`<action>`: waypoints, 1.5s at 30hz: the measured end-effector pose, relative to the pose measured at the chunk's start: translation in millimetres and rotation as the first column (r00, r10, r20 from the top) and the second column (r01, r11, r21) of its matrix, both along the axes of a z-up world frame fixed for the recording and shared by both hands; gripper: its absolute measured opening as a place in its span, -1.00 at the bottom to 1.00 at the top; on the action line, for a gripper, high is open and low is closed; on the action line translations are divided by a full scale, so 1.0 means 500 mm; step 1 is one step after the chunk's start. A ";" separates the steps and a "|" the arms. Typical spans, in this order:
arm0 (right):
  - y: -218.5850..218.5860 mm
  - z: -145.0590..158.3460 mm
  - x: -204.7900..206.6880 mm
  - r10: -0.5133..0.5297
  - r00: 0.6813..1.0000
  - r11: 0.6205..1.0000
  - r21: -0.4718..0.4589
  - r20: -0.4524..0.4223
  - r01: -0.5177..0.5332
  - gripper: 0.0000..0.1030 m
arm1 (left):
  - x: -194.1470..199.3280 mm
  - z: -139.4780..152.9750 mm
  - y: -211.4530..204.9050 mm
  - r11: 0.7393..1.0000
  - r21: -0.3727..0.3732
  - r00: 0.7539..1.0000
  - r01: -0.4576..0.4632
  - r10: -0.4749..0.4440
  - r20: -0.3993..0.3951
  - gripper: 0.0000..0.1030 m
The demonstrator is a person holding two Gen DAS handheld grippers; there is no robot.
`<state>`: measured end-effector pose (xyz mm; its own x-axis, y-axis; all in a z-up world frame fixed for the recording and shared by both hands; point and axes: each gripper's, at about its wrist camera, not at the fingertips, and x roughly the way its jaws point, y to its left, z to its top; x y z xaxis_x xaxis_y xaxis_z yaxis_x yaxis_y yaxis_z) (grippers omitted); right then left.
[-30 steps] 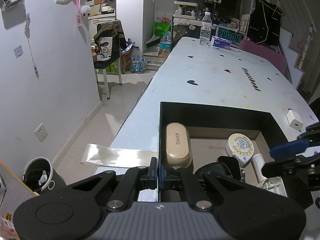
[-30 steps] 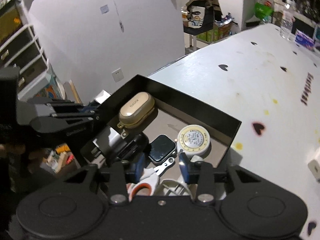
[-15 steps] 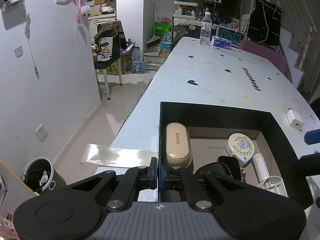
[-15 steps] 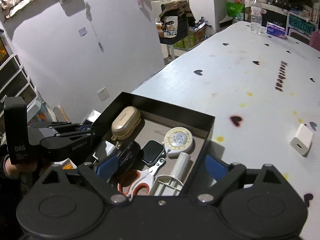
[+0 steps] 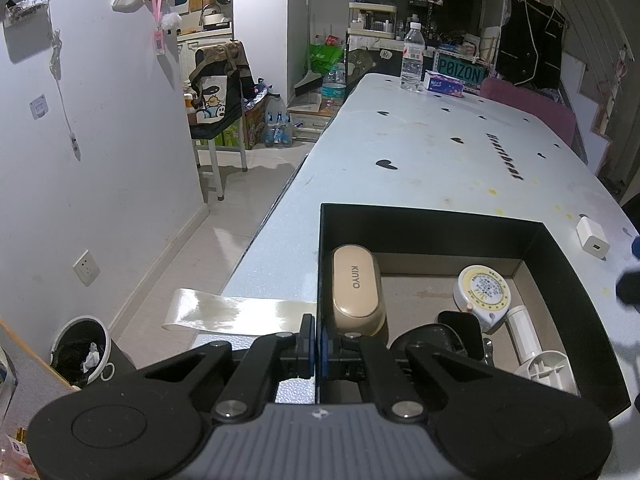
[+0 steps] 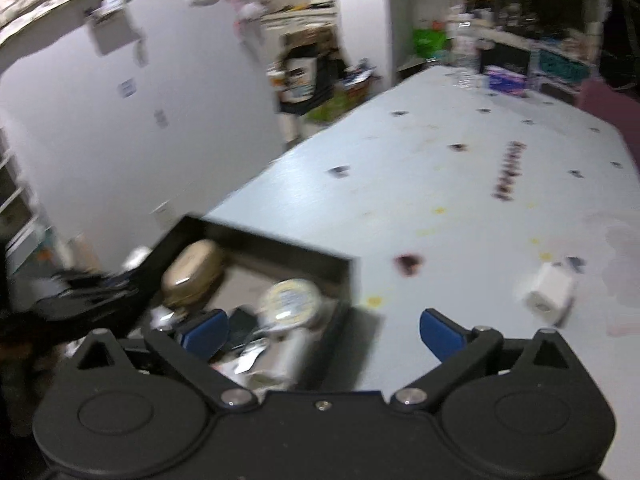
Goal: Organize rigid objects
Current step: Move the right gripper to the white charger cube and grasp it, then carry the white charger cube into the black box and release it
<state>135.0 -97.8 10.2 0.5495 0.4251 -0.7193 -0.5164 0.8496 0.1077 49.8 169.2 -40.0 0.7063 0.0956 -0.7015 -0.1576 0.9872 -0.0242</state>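
The left tool (image 5: pixel 315 344) is pinching the near left wall of the black rectangular cardboard box (image 5: pixel 436 226), its two blue-padded fingers closed flat on either side of that thin wall. The box is sitting on the pale surface printed with small black hearts (image 5: pixel 424 152), right at the edge nearest the tool.

Inside the box, just ahead of the left tool and against the left wall, a beige rounded hard case marked KINYO (image 5: pixel 356 290) is lying flat. Further to the tool's right, a round white tape measure with a yellow-rimmed face (image 5: pixel 482 292) is resting on the brown floor of the box, and beside it a white plastic cylinder (image 5: pixel 524 334) is lying lengthwise toward the near wall. A dark, rounded black object (image 5: pixel 440 342) is sitting between the case and the cylinder; its exact shape is hard to make out.

The right tool (image 6: pixel 324 330) is hanging with its blue-padded fingers spread wide and holding nothing; its view is blurred. Its left finger is over the box's right end, its right finger over bare surface. Ahead and to the right of it, outside the box, a small white cube-shaped charger plug (image 6: pixel 548 294) is lying on the surface, well apart from the box.
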 end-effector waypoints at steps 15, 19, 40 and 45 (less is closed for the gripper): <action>-0.208 -0.070 0.205 -0.491 0.865 0.864 0.070 -0.105 0.499 0.73 | 0.000 0.000 0.000 1.000 -0.002 1.000 0.001 -0.001 0.001 -0.95; -0.218 -0.101 0.244 -0.532 0.836 0.839 0.044 -0.136 0.542 0.51 | 0.000 0.000 -0.002 1.000 -0.001 1.000 0.001 -0.001 0.001 -0.95; -0.156 -0.155 0.226 -0.261 0.955 0.961 -0.130 -0.140 0.243 -0.04 | 0.000 0.000 -0.002 1.000 -0.001 1.000 0.001 -0.001 0.001 -0.95; -0.108 -0.146 0.173 -0.094 0.986 0.980 -0.186 -0.137 0.067 -0.01 | 0.000 0.000 -0.002 1.000 -0.001 1.000 0.001 -0.001 0.001 -0.95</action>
